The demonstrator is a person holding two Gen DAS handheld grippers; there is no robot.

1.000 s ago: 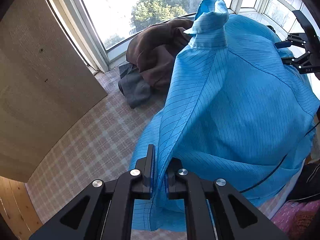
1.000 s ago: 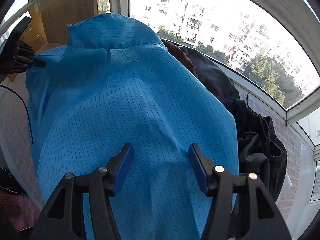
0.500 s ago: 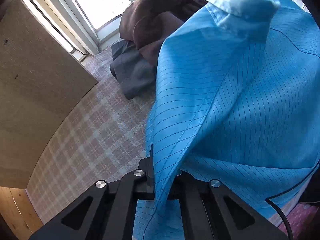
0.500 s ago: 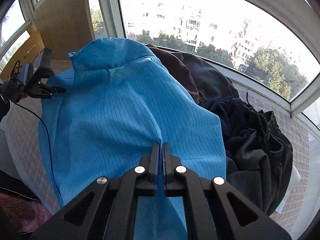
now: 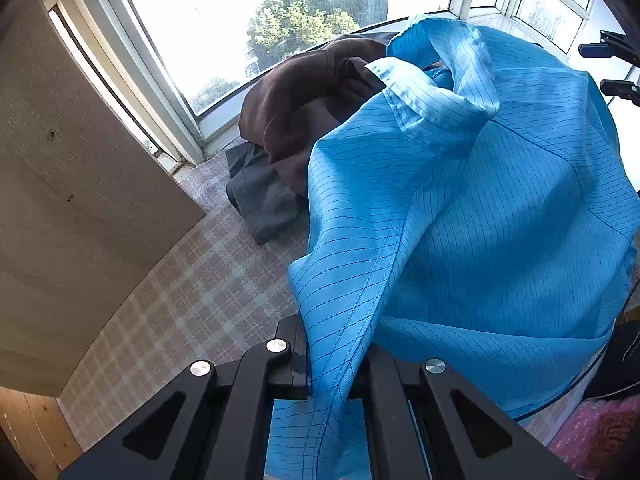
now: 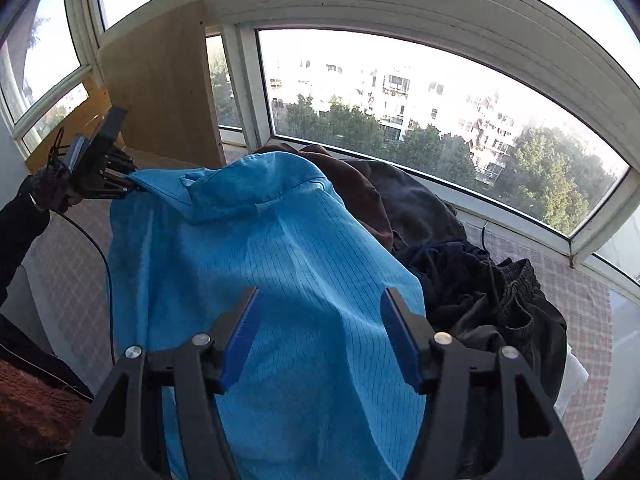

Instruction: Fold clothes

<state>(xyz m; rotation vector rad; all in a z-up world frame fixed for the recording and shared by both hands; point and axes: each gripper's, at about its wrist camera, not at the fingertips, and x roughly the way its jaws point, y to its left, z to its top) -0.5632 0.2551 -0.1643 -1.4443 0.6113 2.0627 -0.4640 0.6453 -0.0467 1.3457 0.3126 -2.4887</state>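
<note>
A pale wooden board panel (image 5: 80, 184) is leaning at the left edge of the worktop, which is lying under a thin cloth of faded pink-and-grey check (image 5: 192, 300). The black two-finger left gripper (image 5: 332, 356) is pinching a seamed edge of the bright blue pinstriped shirt of smooth, slightly glossy woven fabric (image 5: 480, 220), its fingers clamped together on the cloth so that the fabric is draping down between them. In the right wrist view this gripper (image 6: 130, 188) is sitting at the far left, held by a person's dark-gloved hand (image 6: 48, 192), gripping the shirt near the collar and stretching that corner taut.

The shirt (image 6: 280, 280) is hanging raised above the worktop in soft, rounded folds, its lighter, satiny collar band (image 5: 436, 92) curling over at the top. Behind it, towards the window edge of the worktop, a heavy matte brown garment (image 5: 304, 104) is slumping over a flat grey felt-like piece (image 5: 264, 208).

The right gripper (image 6: 320, 332), black with ribbed blue pads (image 6: 244, 336), is hovering with its fingers spread wide apart over the shirt's back panel, gripping nothing. In the left wrist view its fingers (image 5: 612, 68) are showing at the far right, apart. To the right of the shirt, a crumpled heap of black, coarse-knit clothes (image 6: 492, 292) is lying along the window side.
</note>
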